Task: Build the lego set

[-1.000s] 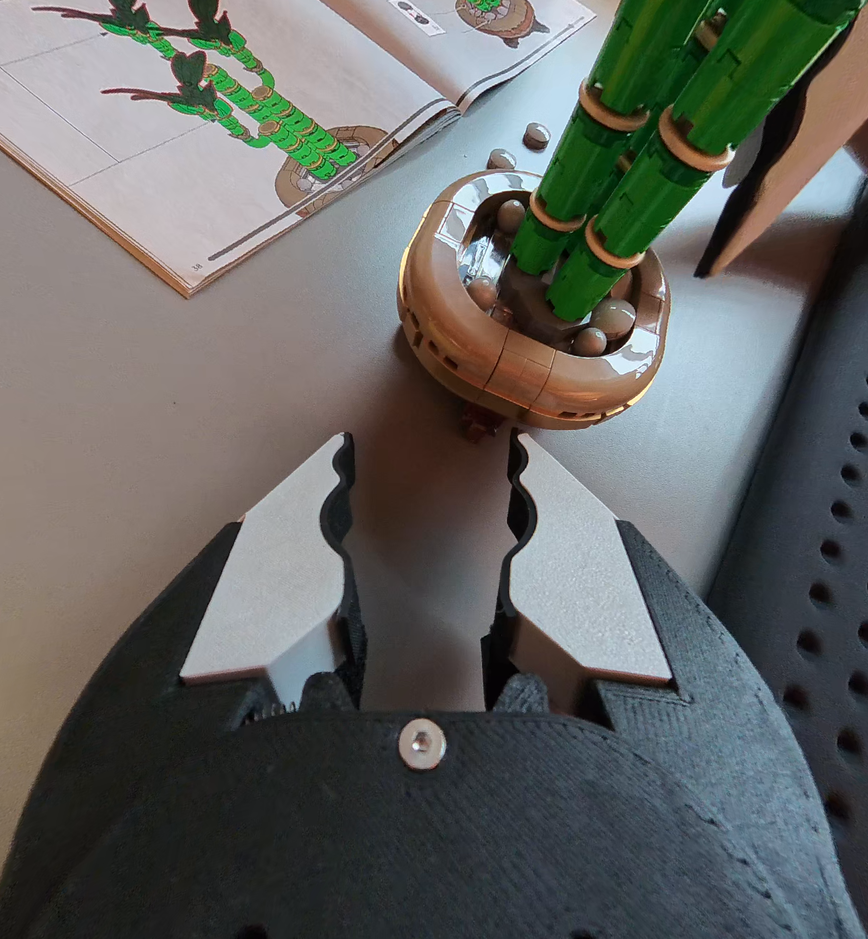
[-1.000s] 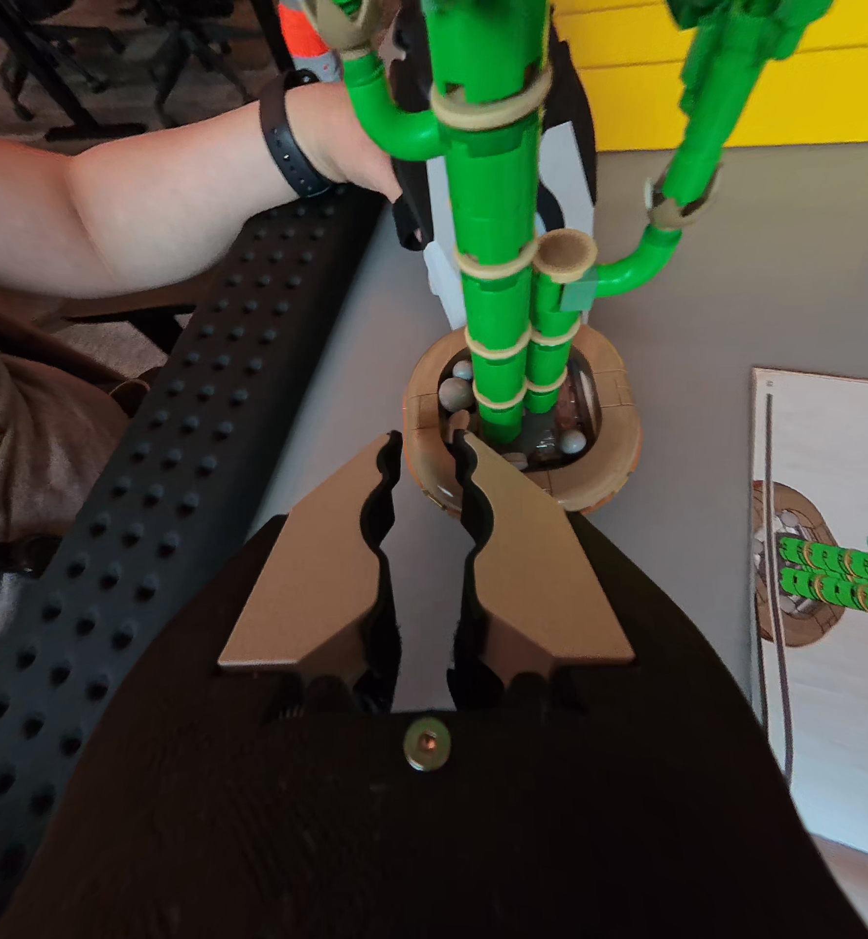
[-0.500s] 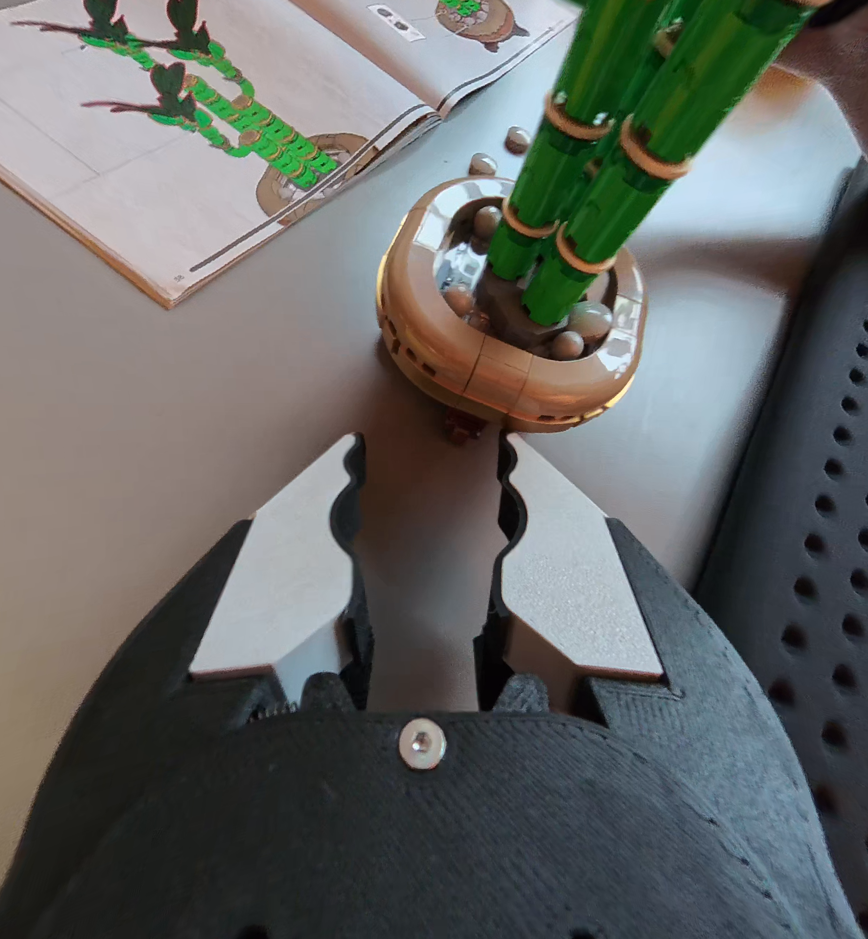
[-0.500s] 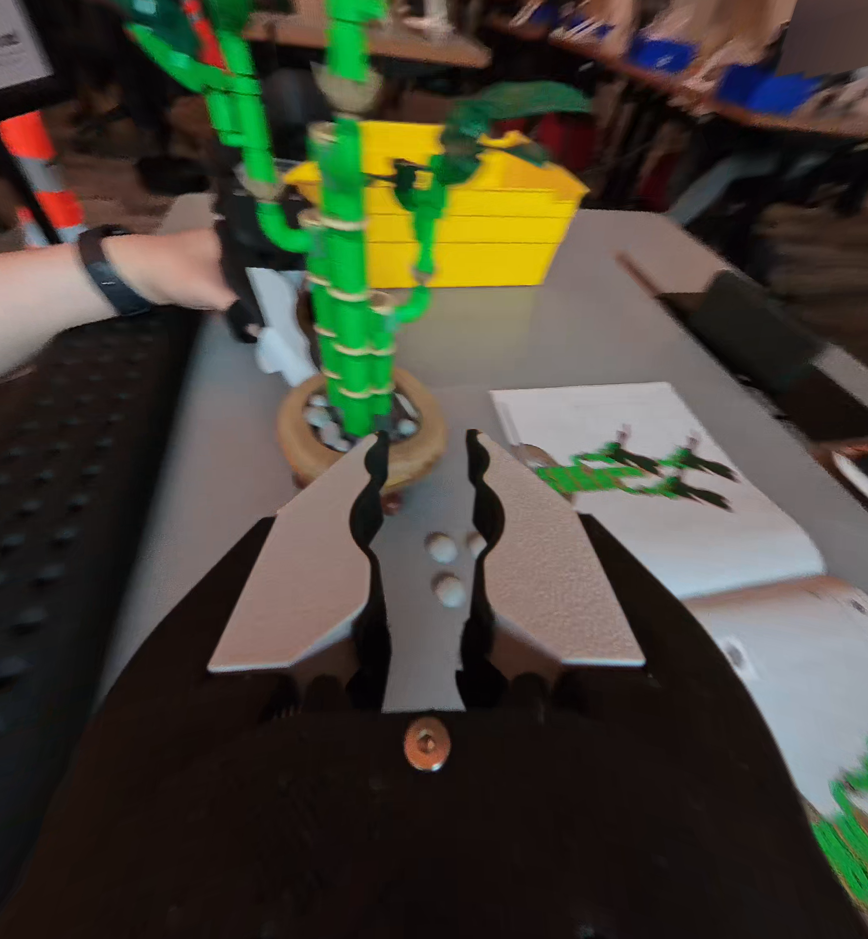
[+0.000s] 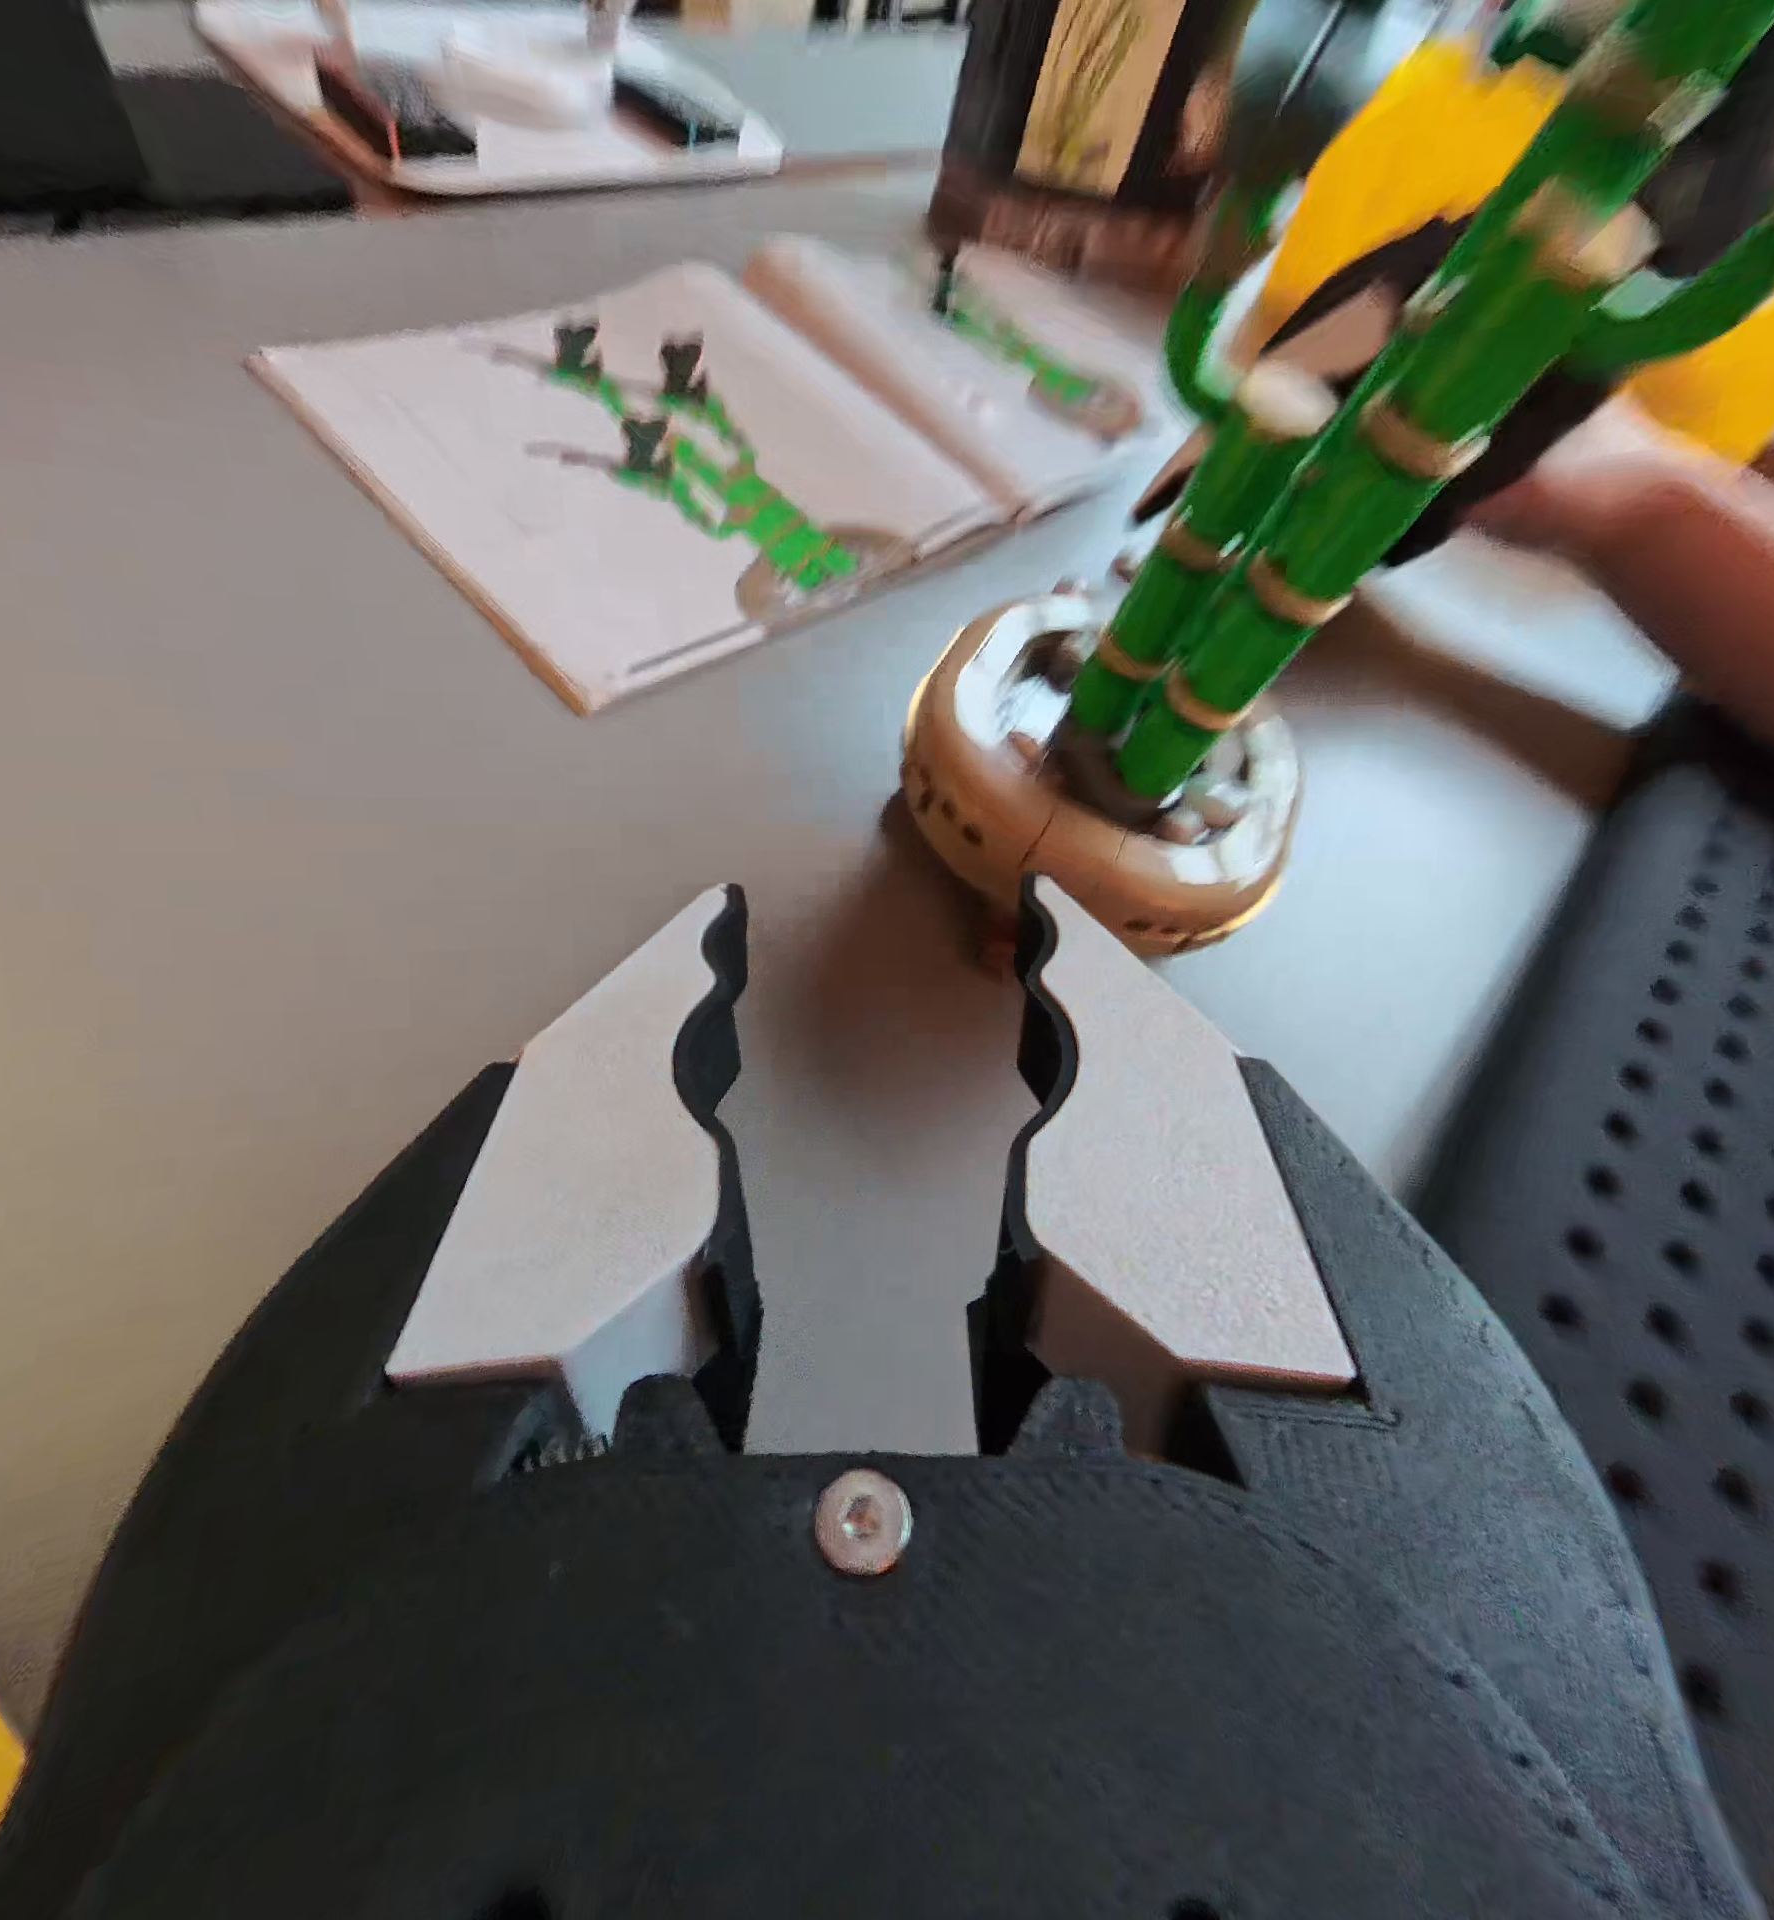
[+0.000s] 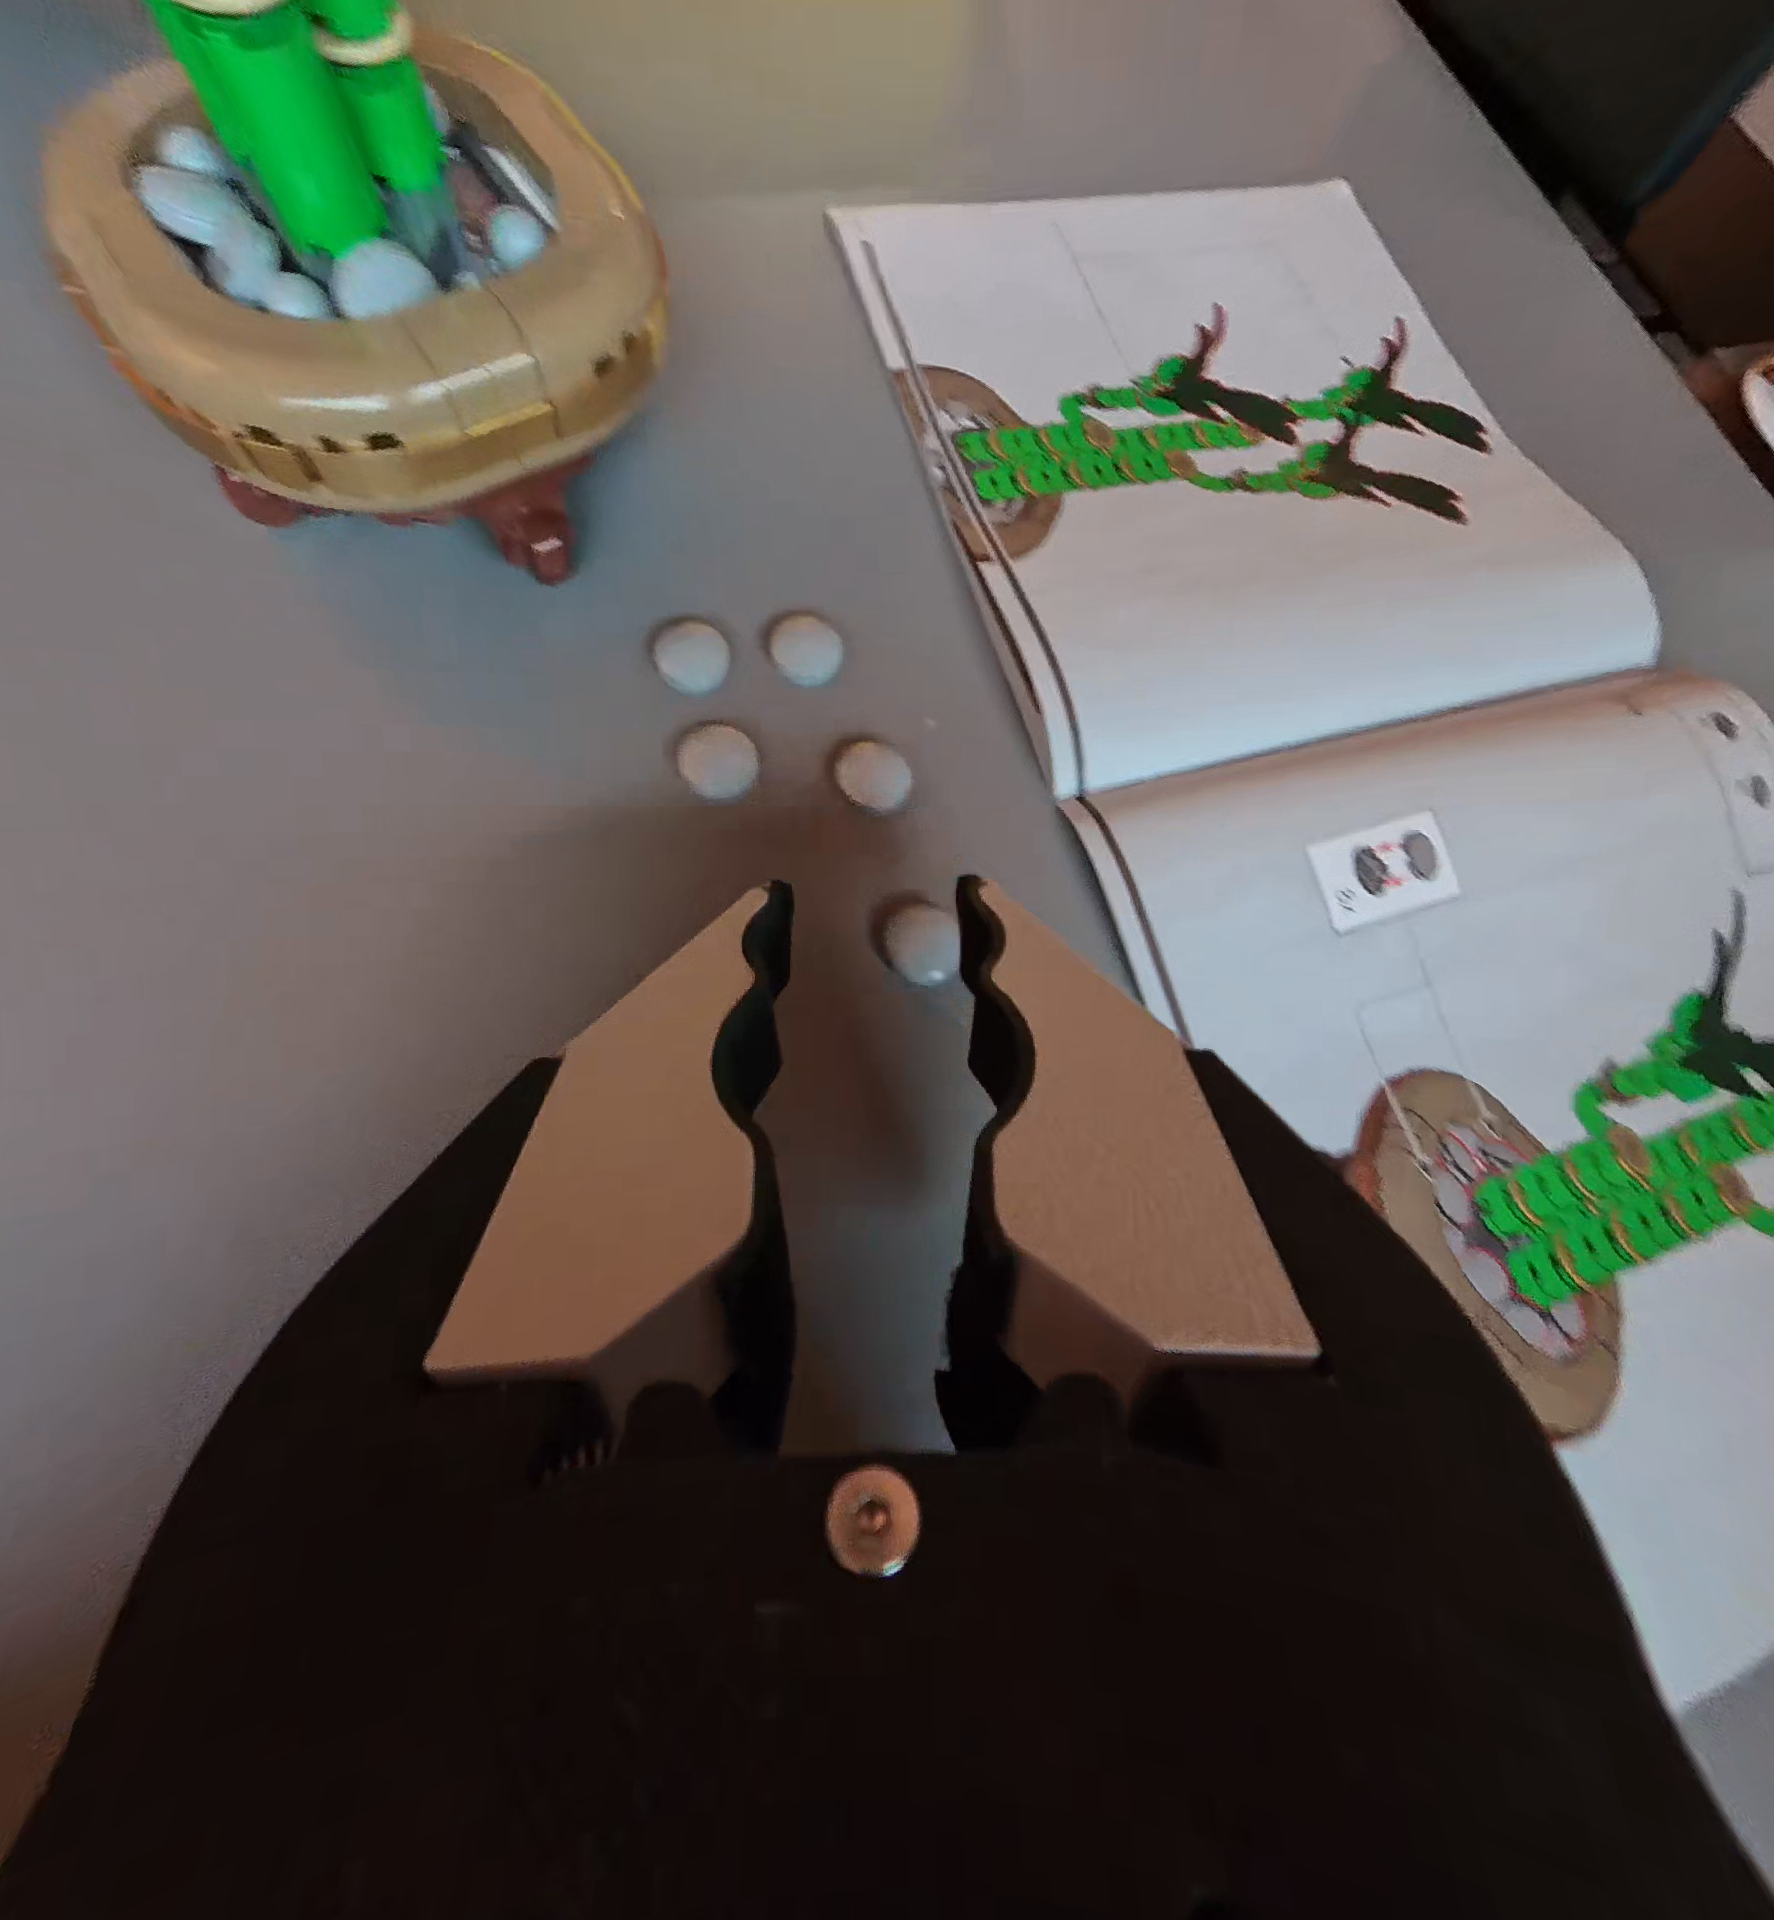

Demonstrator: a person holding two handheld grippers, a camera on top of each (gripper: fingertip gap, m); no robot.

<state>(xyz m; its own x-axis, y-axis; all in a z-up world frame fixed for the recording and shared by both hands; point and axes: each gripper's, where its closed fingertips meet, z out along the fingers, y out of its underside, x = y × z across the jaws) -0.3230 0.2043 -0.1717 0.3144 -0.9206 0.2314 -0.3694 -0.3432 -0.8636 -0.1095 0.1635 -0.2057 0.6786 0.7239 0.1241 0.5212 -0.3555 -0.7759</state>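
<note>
Left wrist view: the left gripper (image 5: 878,925) is spread apart and empty, just short of the tan pot (image 5: 1096,821) holding green stalks (image 5: 1267,582); the open booklet (image 5: 675,488) lies beyond the pot on the grey table (image 5: 239,831).

Right wrist view: the right gripper (image 6: 875,904) is released, empty; one grey stud (image 6: 922,940) lies between its tips, four more studs (image 6: 717,761) nearer the pot (image 6: 363,353); the booklet (image 6: 1278,582) sits right of the pot.

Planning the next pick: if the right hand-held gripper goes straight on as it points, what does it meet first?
Probably the nearest grey pebble, lying by the right hand-held gripper's right fingertip; four more pebbles lie beyond. Depth is unclear.
</note>
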